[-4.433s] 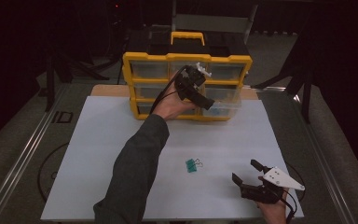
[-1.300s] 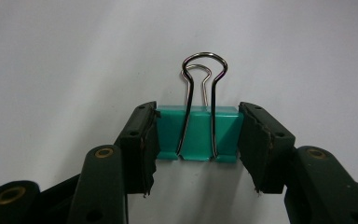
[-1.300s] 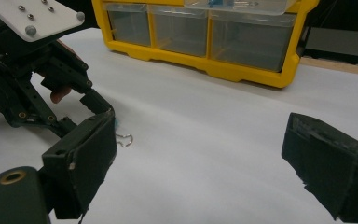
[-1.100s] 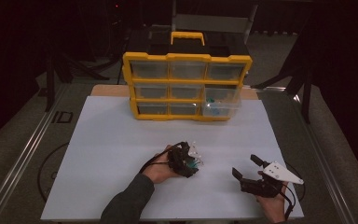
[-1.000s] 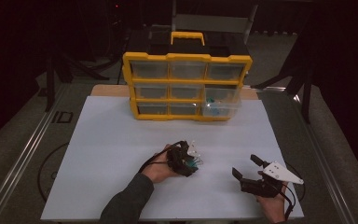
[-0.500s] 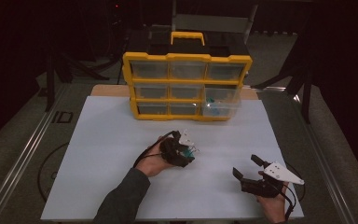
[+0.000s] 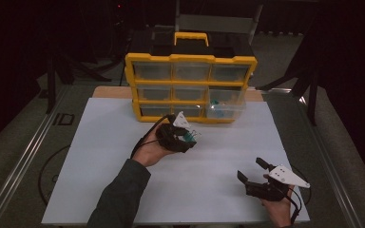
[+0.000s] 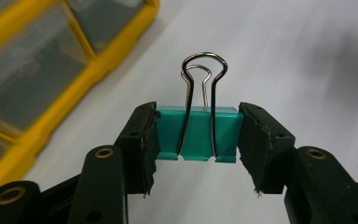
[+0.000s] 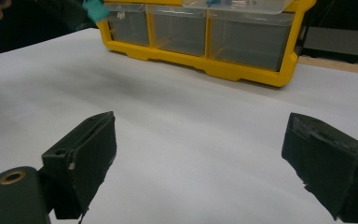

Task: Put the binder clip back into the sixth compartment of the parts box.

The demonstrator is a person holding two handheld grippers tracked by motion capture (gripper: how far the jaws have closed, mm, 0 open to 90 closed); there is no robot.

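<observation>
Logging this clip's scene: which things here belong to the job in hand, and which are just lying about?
In the job:
- green binder clip, clamped in the left gripper
- yellow drawer organizer, bottom-right drawer pulled out

Idle or background:
- right gripper, open, holding nothing
- white table sheet

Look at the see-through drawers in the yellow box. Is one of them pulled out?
Yes, one drawer at the lower right is pulled out: it juts past the yellow box front, while the others sit flush.

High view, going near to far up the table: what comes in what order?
Right claw, open, near the front edge → left claw shut on the green binder clip → pulled-out drawer → yellow drawer organizer at the back.
</observation>
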